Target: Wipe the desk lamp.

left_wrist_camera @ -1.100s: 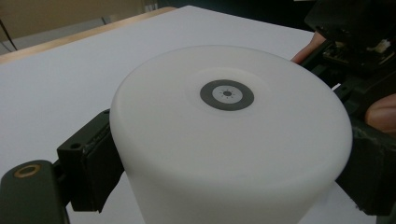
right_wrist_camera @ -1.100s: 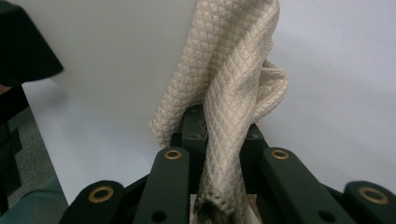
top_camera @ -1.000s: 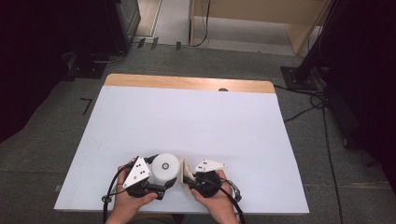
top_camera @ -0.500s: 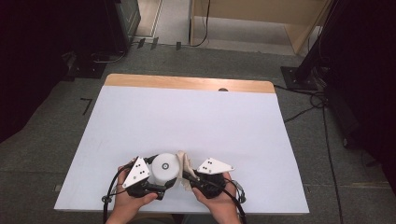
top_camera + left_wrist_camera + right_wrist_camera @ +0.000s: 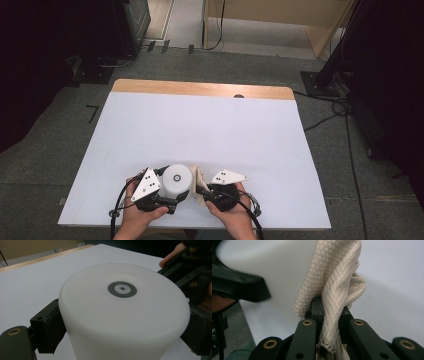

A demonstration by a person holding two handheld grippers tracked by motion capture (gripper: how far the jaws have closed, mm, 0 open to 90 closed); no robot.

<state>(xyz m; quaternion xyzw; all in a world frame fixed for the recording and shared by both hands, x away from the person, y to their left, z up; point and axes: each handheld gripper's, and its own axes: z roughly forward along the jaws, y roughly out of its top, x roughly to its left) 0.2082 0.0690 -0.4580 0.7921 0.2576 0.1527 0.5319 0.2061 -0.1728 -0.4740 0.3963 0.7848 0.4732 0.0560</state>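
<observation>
At the near edge of the table (image 5: 150, 125), you hold a white cylindrical container (image 5: 177, 181) steady while a cloth comes up against its side — the wiping step looks to be in hand. Your left tongs (image 5: 172, 192) are clamped on the container: in the left gripper view its black jaws press the white wall from both sides, and the flat top with its small grey ring mark (image 5: 122, 289) faces up. Your right tongs (image 5: 200, 191) are pinched together on a beige quilted cloth (image 5: 332, 287), which bunches upward from between the jaws. Seen from above, the cloth sits just to the right of the container, touching or very nearly touching its wall; the right gripper view puts the fabric directly in front of the white surface, though whether it presses there you cannot tell for sure.

The next move, by the look of it, calls for dragging the cloth along the container's curved side while the left tongs keep it from turning or tipping — so hold that clamp firm, keep the pinch on the cloth tight, and lean the fabric in gently, since the container stands close to the table's near edge.
</observation>
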